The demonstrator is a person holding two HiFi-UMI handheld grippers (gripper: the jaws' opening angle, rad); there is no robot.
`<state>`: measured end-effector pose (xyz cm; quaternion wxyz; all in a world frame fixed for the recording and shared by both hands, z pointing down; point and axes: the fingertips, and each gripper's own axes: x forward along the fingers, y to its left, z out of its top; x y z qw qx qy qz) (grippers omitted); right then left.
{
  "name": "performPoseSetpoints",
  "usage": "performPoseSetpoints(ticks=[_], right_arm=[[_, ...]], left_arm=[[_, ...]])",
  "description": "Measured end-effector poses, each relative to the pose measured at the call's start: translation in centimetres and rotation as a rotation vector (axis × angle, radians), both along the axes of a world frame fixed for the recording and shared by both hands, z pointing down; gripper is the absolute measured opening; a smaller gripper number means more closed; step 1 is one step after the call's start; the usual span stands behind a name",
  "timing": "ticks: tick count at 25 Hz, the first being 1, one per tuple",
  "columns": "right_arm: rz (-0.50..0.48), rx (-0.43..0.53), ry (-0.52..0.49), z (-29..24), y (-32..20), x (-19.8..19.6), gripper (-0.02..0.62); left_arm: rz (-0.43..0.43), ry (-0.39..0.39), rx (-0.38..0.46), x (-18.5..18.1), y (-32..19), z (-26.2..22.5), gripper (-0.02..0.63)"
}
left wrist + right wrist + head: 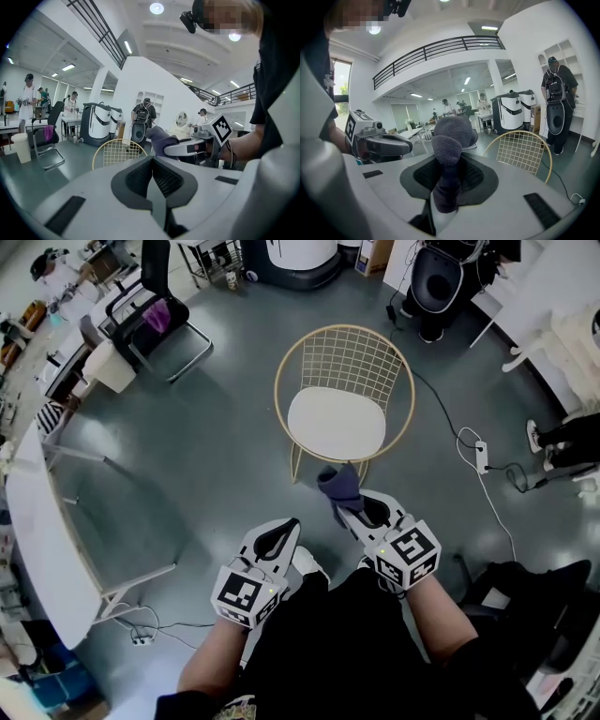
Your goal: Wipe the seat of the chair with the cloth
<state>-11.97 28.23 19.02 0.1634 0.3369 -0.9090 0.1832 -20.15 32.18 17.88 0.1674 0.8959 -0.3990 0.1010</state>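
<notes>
So fwiw, the cloth (pixel 339 486) is pinched in the right tool (pixel 349 506), which is clamped on a narrow tail of it with the rest bunched in a wad above the jaws. It's held in the air just short of the front edge of the seat (pixel 336 425), not touching, so the wiping isn't judged to have begun. The left tool (pixel 284 529) is closed right up with nothing between its jaws and is held low beside the other one. What could go wrong: only that thin tail is gripped, so the wad could be dragged out once it's rubbed across the seat, and the hard jaw tips might then be scraped over the white pad. The chair (pixel 343 381) looks light and is stood on thin legs (pixel 295 463) on a smooth floor (pixel 216 446) (nothing is steadying it, the left tool being free), so it may be pushed away or tipped if the front edge is leaned on. The wire back (pixel 345 351) could be snagged by an overlong stroke, and a foot might be caught on the corded power strip (pixel 481 457) on the floor to the right. No brand or label can be read anywhere. Only black-and-white square patterns are seen on the marker cubes (pixel 410 549), and those aren't text.
</notes>
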Motion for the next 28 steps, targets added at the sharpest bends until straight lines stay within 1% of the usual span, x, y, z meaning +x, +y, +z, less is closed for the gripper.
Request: performPoseSetpoints(ticks=[5,9,15,19,28], right_arm=[[0.005,0.008,0.018,0.1,-0.8,-1.4,0.104],[0.0,0.016,0.029,0.1,-1.2,-1.1,0.104],[0.008,0.028,0.034,-0.3,-2.3,-2.8,0.104],[0.006,0.027,0.033,-0.2,-3.4,-2.8,0.104],[-0.011,0.009,0.022,1.6,-7.2,-2.6,0.104]], left_arm=[[0.006,0.007,0.016,-1.4,-0.8,-0.1,0.017],[0.005,0.012,0.024,-1.0,-1.0,-0.2,0.017],[0.01,0.021,0.028,-2.3,-1.8,-0.3,0.017],[0.002,0.022,0.028,-2.2,-2.7,-0.2,0.017],[-0.018,0.001,0.018,-1.7,-5.8,0.7,0.017]])
